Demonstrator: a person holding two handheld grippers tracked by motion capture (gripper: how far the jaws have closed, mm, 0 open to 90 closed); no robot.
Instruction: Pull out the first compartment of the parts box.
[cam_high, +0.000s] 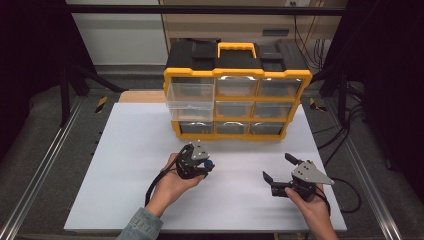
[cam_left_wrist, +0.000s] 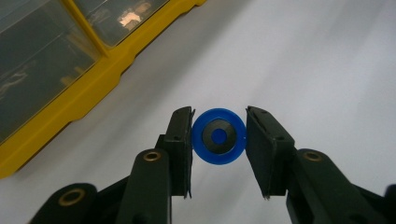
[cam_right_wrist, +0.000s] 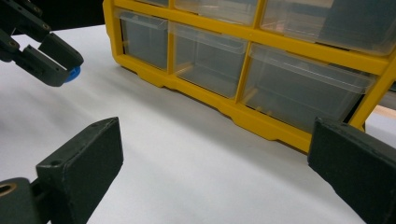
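Left gripper view has my left gripper (cam_left_wrist: 218, 140) pinching a small blue disc (cam_left_wrist: 218, 136) with a dark ring in its face, lifted clear of the white board (cam_left_wrist: 327, 70). I judge the pickup done and the stowing left: the top-left drawer (cam_high: 190, 95) of the yellow organizer (cam_high: 237, 90) stands pulled out, likely its destination. My right gripper (cam_high: 279, 171) hangs spread and empty near the board's right side. The board lies on a grey-floored rig with metal rails, dark curtains at both sides and cables at right.
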